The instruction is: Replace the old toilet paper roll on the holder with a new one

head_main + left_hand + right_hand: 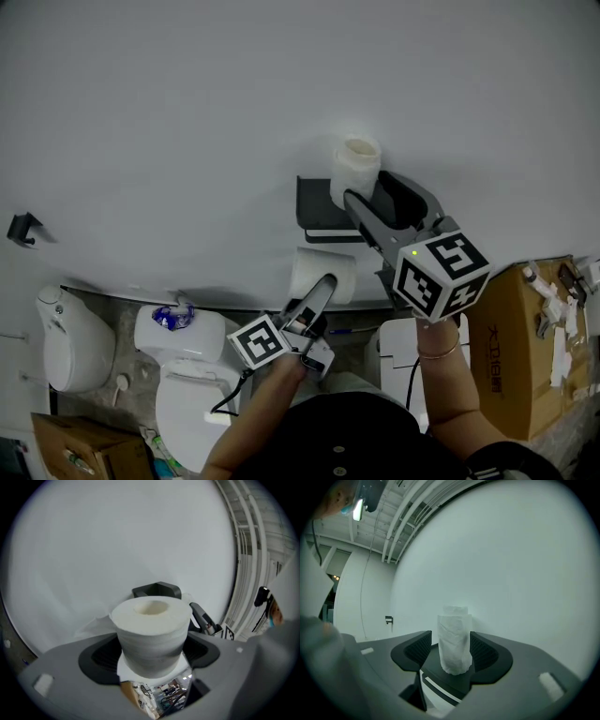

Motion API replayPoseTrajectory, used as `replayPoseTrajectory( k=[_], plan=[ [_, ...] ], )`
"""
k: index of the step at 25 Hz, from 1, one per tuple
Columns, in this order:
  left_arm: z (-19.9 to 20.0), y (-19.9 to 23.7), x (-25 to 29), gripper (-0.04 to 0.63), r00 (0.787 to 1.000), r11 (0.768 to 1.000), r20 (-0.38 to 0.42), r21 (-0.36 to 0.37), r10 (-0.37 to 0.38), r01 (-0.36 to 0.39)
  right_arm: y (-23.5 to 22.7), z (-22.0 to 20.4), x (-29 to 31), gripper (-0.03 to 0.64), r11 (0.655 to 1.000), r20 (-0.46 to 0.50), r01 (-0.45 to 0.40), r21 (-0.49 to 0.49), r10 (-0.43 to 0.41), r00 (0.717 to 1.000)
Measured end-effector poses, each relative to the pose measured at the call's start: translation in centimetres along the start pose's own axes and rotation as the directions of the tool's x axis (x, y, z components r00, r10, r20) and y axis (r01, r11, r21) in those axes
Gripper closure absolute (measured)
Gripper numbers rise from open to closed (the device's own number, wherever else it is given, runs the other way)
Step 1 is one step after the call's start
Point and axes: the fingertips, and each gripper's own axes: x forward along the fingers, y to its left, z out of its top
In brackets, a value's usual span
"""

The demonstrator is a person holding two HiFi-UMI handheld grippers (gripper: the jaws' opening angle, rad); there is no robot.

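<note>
A white toilet (183, 398) stands below the white wall (187, 112), with a blue object (172, 317) on its tank (192, 339). Another white fixture (70, 352) sits left of it, beneath a black hook (23, 228). A large cardboard box (525, 347) stands far right, a smaller box (80, 455) lower left.

Head view: I'm looking steeply down from above, with the paper holder (319, 214) just off centre toward 12 o'clock, mid-distance. Left gripper view: faces the wall (187, 112), very near a full toilet roll (152, 630), paper holder behind at 12 o'clock. Right gripper view: level, close on the same paper holder. All three share paper holder and wall.
</note>
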Motion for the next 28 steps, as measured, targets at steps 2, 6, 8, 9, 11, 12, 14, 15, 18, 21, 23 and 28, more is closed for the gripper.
replayPoseTrajectory(
  k=[2,6,8,9,11,12,14,15,18,21,23,28],
  plan=[
    [0.1,0.1,0.0,0.192,1.0,1.0,-0.002,0.002,0.002,-0.002,0.0,-0.2,0.3,0.37,1.0,-0.031,0.001,0.0,-0.001,1.0],
    [0.1,0.0,0.0,0.192,1.0,1.0,-0.001,0.001,-0.005,0.005,0.1,-0.7,0.8,0.356,1.0,-0.092,0.009,-0.008,-0.009,0.996],
    [0.1,0.1,0.0,0.192,1.0,1.0,-0.003,0.003,-0.004,0.004,0.0,-0.9,0.9,0.35,1.0,-0.113,0.017,-0.01,-0.018,0.993],
    [0.1,0.1,0.0,0.192,1.0,1.0,-0.004,0.005,-0.004,0.004,-0.1,-1.0,1.0,0.35,1.0,-0.126,0.022,-0.011,-0.023,0.992],
    [0.1,0.0,0.0,0.192,1.0,1.0,-0.006,0.002,-0.009,0.009,-0.1,-1.3,1.3,0.35,0.999,-0.159,0.032,-0.018,-0.034,0.987],
    [0.1,0.0,0.0,0.192,1.0,1.0,-0.006,0.0,-0.013,0.013,-0.1,-1.4,1.5,0.35,0.999,-0.178,0.035,-0.024,-0.038,0.983],
    [0.1,-0.2,0.1,0.192,1.0,1.0,-0.006,-0.006,-0.022,0.022,0.0,-1.6,1.7,0.35,0.999,-0.201,0.037,-0.038,-0.044,0.979],
    [0.1,-0.2,0.0,0.192,1.0,1.0,-0.006,-0.007,-0.024,0.024,0.0,-1.5,1.8,0.35,0.998,-0.203,0.04,-0.046,-0.048,0.978],
    [0.3,-0.3,-0.2,0.192,1.0,1.0,-0.006,0.003,-0.022,0.022,0.0,-0.9,1.9,0.35,0.997,-0.19,0.051,-0.063,-0.062,0.98],
    [0.5,-0.4,-0.3,0.192,1.0,1.0,-0.005,0.009,-0.026,0.026,-0.2,-0.4,2.2,0.35,0.997,-0.182,0.054,-0.06,-0.064,0.981],
    [0.5,-0.4,-0.3,0.192,1.0,1.0,-0.004,0.005,-0.026,0.026,-0.3,0.1,2.5,0.351,0.997,-0.172,0.05,-0.062,-0.06,0.983],
    [0.3,-0.5,-0.2,0.192,1.0,1.0,-0.004,-0.001,-0.028,0.028,-0.8,0.0,3.2,0.404,0.997,-0.181,0.044,-0.065,-0.055,0.982]
  ],
)
